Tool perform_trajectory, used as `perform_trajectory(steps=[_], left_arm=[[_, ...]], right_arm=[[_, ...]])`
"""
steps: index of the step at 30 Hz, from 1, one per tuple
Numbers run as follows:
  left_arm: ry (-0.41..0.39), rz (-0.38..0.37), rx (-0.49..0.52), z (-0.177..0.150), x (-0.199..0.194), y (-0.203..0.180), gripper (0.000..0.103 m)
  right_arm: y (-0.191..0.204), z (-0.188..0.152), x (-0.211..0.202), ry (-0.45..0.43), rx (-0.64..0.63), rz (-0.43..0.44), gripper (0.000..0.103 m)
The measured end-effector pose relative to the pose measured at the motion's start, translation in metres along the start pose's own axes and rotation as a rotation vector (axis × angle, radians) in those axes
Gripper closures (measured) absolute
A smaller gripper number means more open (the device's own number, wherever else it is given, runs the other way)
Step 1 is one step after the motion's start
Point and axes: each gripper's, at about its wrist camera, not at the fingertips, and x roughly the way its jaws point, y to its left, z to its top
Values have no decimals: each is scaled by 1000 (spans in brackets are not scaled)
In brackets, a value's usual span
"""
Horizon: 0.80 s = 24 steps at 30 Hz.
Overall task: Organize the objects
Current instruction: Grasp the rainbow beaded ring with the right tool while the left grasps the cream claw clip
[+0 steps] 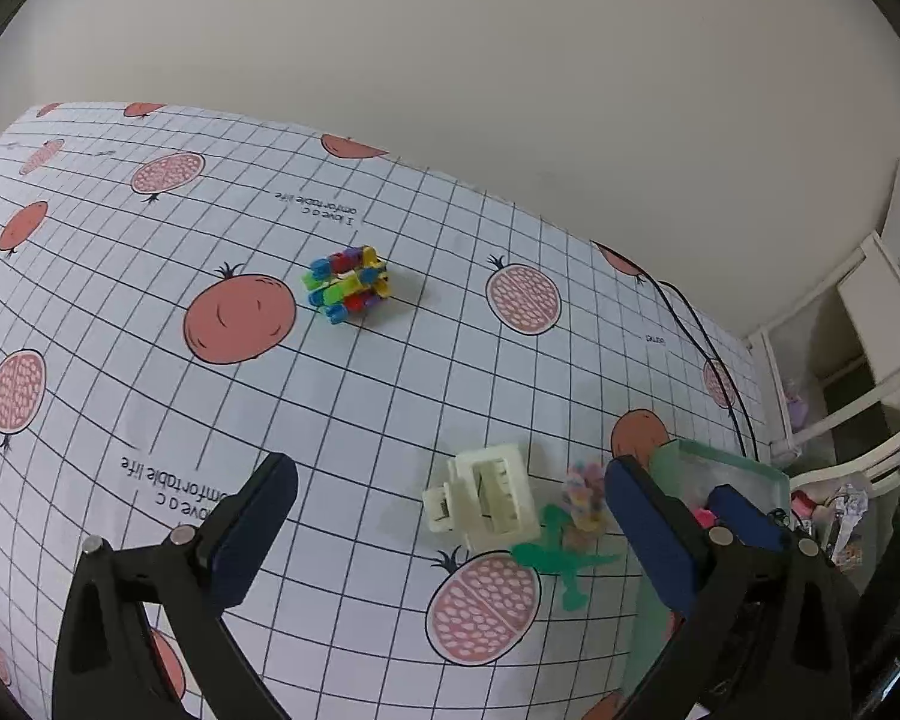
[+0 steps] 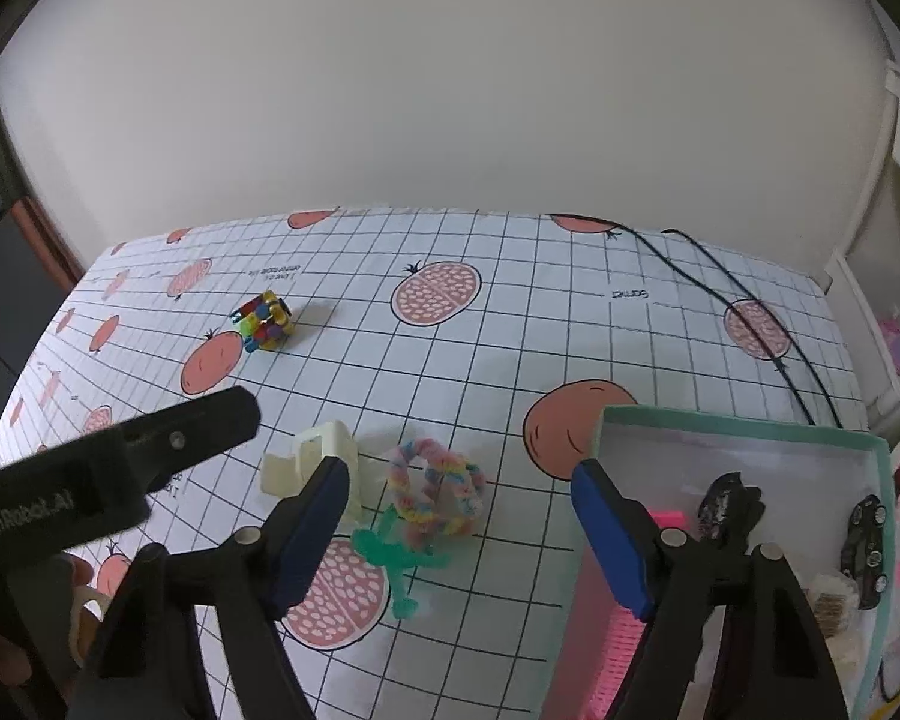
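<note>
Gridded tablecloth (image 2: 510, 324), bare toward far edge.

Two pairs of tongs, each of matte black plastic. Left tongs (image 1: 450, 516): broad black arms tapering forward, a round silver screw at each joint, flat dark blue pads (image 1: 252, 531) at the ends. Right tongs (image 2: 459, 531): same black arms, same silver screws, brighter blue pads (image 2: 609, 537). White lettering "GenRobot.AI" along the side of the left tongs, seen from the right wrist.
</note>
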Motion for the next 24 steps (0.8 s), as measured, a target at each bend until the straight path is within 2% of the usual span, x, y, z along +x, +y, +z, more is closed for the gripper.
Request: perform_trajectory(steps=[6, 9, 15, 23, 24], left_arm=[[19, -16, 13, -3, 18, -3, 2], [43, -28, 5, -6, 28, -2, 12], [66, -42, -8, -11, 40, -1, 18], [75, -32, 2, -14, 48, -3, 21], [76, -31, 2, -15, 49, -3, 24]], right_arm=[[2, -6, 18, 27, 10, 15, 31], [5, -9, 25, 38, 5, 12, 35], [6, -12, 35, 50, 8, 5, 43], [3, -17, 44, 61, 43, 19, 52], [3, -17, 45, 61, 43, 21, 55]])
